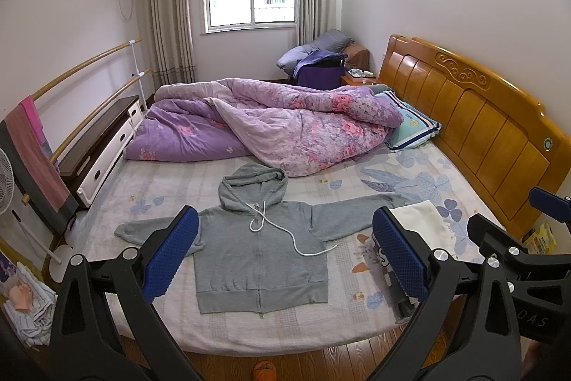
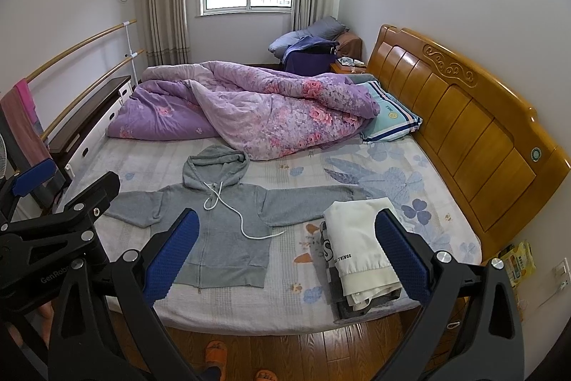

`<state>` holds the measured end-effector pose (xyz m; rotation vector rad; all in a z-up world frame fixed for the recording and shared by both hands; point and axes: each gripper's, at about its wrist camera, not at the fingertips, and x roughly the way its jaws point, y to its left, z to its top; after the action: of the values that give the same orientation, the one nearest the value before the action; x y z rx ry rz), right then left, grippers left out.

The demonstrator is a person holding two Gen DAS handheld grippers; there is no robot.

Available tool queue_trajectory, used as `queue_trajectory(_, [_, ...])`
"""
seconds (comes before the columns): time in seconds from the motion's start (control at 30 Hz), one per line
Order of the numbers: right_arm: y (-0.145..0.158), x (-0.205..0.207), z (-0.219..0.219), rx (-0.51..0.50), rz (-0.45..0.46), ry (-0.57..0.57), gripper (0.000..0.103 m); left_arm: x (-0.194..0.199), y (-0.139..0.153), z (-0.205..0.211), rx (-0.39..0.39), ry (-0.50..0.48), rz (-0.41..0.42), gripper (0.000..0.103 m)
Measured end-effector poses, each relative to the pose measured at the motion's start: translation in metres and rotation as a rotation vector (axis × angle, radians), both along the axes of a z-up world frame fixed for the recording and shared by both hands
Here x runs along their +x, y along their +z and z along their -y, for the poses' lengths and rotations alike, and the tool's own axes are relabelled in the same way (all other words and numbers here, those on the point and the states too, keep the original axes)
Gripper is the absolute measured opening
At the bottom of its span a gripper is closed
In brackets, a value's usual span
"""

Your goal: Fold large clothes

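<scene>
A grey zip hoodie [image 1: 257, 256] lies flat, front up, on the bed [image 1: 357, 309], sleeves spread to both sides, hood toward the quilt, a white drawstring [image 1: 285, 231] trailing across its chest. It also shows in the right wrist view [image 2: 228, 238]. My left gripper [image 1: 285, 256] is open and empty, held above the bed's near edge over the hoodie. My right gripper [image 2: 285, 256] is open and empty, above the bed between the hoodie and a stack of folded clothes [image 2: 360, 256].
The folded stack, cream garment on top, lies at the bed's near right [image 1: 424, 227]. A rumpled purple floral quilt [image 1: 271, 124] and a pillow [image 1: 410, 127] fill the far half. Wooden headboard [image 1: 481, 124] on the right; drawers [image 1: 103, 152] and rails on the left.
</scene>
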<state>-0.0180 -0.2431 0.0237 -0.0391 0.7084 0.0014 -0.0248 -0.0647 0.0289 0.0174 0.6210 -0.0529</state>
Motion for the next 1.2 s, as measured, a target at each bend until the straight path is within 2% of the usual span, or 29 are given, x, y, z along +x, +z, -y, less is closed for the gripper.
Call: queue_trajectory(1.2, [-0.0009,0.0026,0.0058,0.004,-0.004,-0.001,0.095,0.0046,-0.0027,0.0019,0.006,-0.013,-0.001,0.098])
